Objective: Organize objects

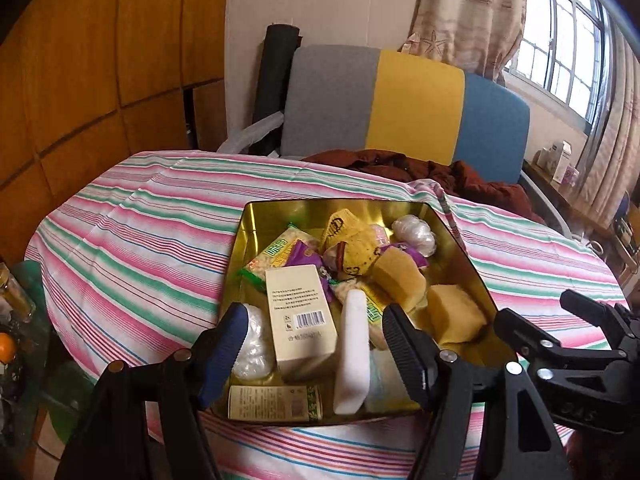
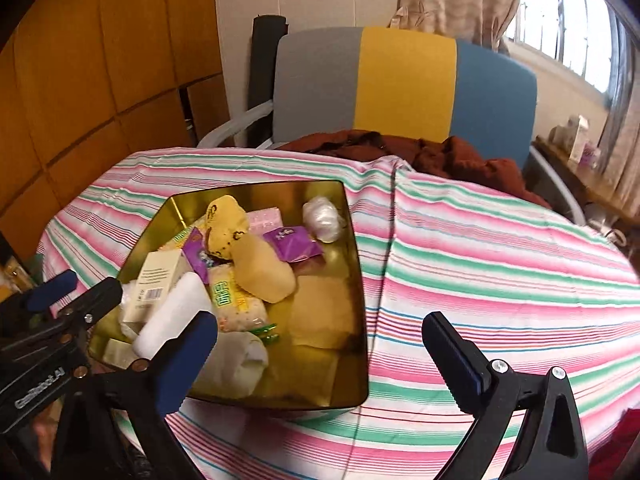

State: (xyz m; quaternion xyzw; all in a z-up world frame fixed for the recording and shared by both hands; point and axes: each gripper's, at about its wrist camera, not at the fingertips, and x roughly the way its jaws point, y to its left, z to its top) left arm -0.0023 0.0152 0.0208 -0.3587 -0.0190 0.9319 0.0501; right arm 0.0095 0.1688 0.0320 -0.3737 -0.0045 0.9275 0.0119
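Note:
A gold metal tin [image 1: 256, 216] [image 2: 356, 280] sits on the striped tablecloth, full of several small items. A cream barcode box [image 1: 300, 312] [image 2: 154, 288], a white bar [image 1: 354, 340] [image 2: 172, 316], yellow sponges [image 1: 454, 316] [image 2: 262, 272], purple packets [image 2: 294, 244] and white plastic-wrapped balls [image 1: 416, 234] [image 2: 323, 218] lie inside. My left gripper [image 1: 314, 344] hovers open over the tin's near end, straddling the box and bar without touching them. My right gripper [image 2: 324, 356] is open over the tin's near right corner, empty.
The round table's striped cloth [image 1: 140, 240] [image 2: 500, 260] has bare room left and right of the tin. A grey, yellow and blue chair [image 1: 416, 108] with brown cloth [image 1: 440, 172] stands behind. Jars and an orange [image 1: 6, 346] sit low at left.

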